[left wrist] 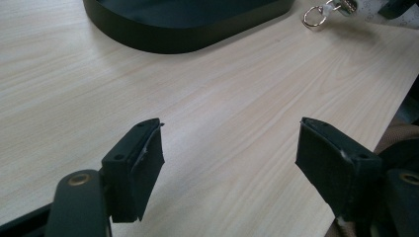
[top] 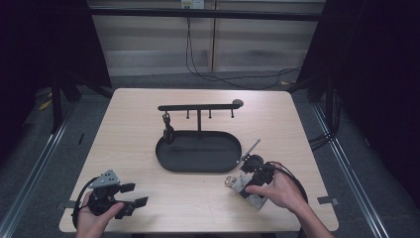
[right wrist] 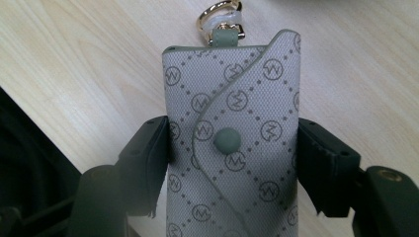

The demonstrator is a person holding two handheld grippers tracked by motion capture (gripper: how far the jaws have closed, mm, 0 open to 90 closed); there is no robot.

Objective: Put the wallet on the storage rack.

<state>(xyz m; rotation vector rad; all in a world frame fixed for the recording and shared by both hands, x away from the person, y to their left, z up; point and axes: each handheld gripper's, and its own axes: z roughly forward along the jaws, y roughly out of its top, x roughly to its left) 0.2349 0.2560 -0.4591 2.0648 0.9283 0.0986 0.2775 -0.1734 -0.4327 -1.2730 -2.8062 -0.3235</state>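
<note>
The grey patterned key pouch lies on the tabletop just right of the black oval tray — the right gripper pinches its sides. The left gripper rests spread wide, holding nothing — near the front-left corner.

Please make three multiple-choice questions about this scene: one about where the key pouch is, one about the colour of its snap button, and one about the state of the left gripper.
1. Where is the key pouch?
A. Inside the black tray
B. Between the right gripper's pads, over the table
C. Hanging on the stand

2. What colour is the pouch's snap button?
A. Red
B. Yellow
C. Grey-green

3. What is the state of the left gripper?
A. Open and empty
B. Shut on a ring
C. Shut on the pouch

Answers:
1 B: the right gripper has its pads against both sides of the pouch, with the wooden table behind it.
2 C: the round snap matches the green trim.
3 A: its pads stand wide apart with bare table between them.
</note>
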